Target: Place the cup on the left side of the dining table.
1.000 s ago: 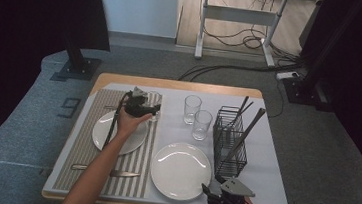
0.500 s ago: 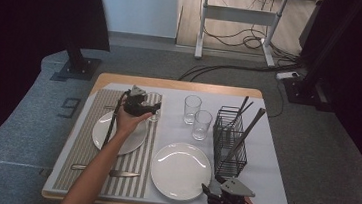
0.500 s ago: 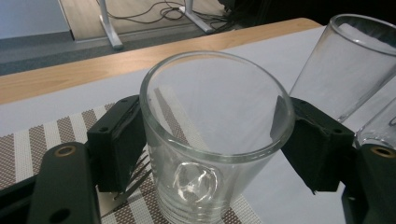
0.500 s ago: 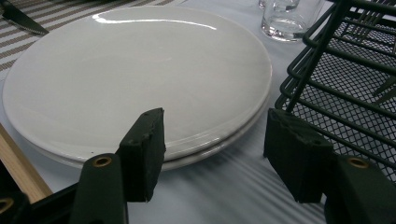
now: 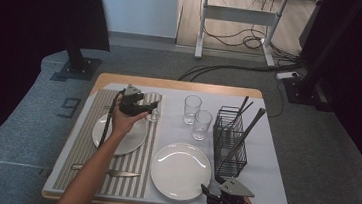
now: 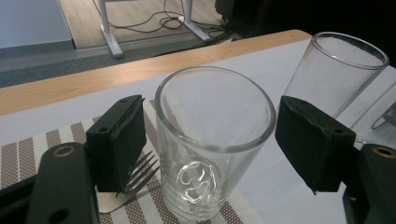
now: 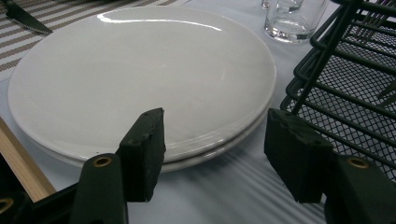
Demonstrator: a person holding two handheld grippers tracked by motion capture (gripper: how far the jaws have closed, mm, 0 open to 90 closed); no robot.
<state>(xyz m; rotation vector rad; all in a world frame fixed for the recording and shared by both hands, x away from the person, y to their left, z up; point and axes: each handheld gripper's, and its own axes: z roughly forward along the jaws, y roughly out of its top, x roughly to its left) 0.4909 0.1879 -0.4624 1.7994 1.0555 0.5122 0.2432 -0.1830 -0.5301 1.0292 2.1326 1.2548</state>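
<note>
Black foam pads on your left gripper [image 6: 205, 154] stand spread on either side of the clear, ribbed-base drinking glass [image 6: 212, 140], with a visible gap between each pad and the glass wall, so nothing is gripped; the jaws have just been opening, and the glass stands upright between them on its own. In the high view that left gripper [image 5: 144, 107] sits over the far end of the brown-and-white striped placemat [image 5: 81, 147], near the far left corner of the table, with the same glass [image 5: 152, 105] just in front of it at the placemat's right edge. A silver metal fork [image 6: 135, 179] lies on the stripes behind the left pad, its tines close to the glass base. A second clear tumbler [image 6: 338, 74] stands just beside, on the pale cloth, and the high view shows it [image 5: 192, 108] paired with a third clear glass [image 5: 202, 124] toward the middle of the far edge. Your left hand [image 5: 126, 122] rests above a small round white plate [image 5: 119, 135] on the placemat; a silver knife [image 5: 107, 171] lies nearer the front edge. Your right gripper [image 7: 215, 154] holds nothing, its jaws partly spread and hovering low at the front edge, aimed at the rim of the large round white plate [image 7: 140, 79]. In the high view this right gripper [image 5: 210, 194] is near the front right corner, just beside the black wire-mesh cutlery basket [image 5: 230, 142].
</note>
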